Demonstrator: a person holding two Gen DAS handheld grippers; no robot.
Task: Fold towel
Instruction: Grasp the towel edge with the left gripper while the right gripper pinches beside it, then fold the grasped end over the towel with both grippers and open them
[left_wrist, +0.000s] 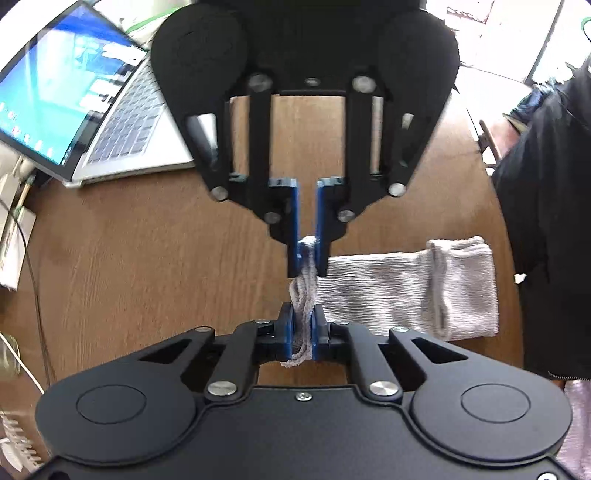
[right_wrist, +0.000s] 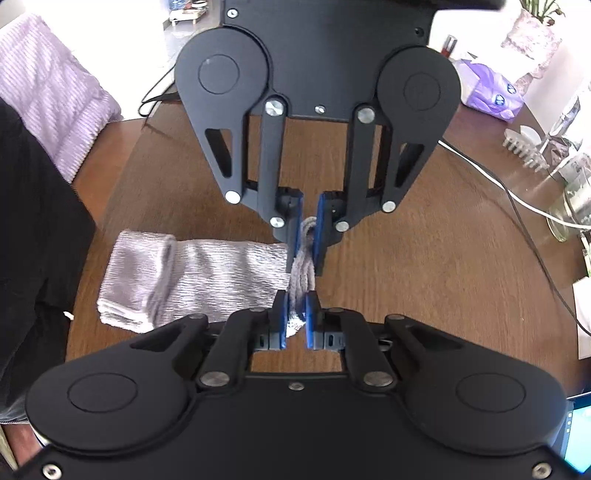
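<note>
A grey ribbed towel (left_wrist: 388, 291) lies folded into a narrow band on the brown wooden table (left_wrist: 147, 258); its far end is doubled over. In the left wrist view my left gripper (left_wrist: 303, 314) is shut on the bunched end of the towel, at the bottom of the frame. Facing it from above, my right gripper (left_wrist: 308, 266) pinches the same bunched end. In the right wrist view the towel (right_wrist: 207, 277) stretches to the left. There my right gripper (right_wrist: 295, 302) and my left gripper (right_wrist: 304, 258) grip its near end, tip to tip.
An open laptop (left_wrist: 92, 99) sits at the table's far left. A person in dark clothing (left_wrist: 546, 221) stands by the towel's far end. Cables (right_wrist: 517, 192), a purple tissue pack (right_wrist: 491, 96) and a glass jar (right_wrist: 572, 206) occupy the other side. A lilac blanket (right_wrist: 48, 92) lies beyond the table.
</note>
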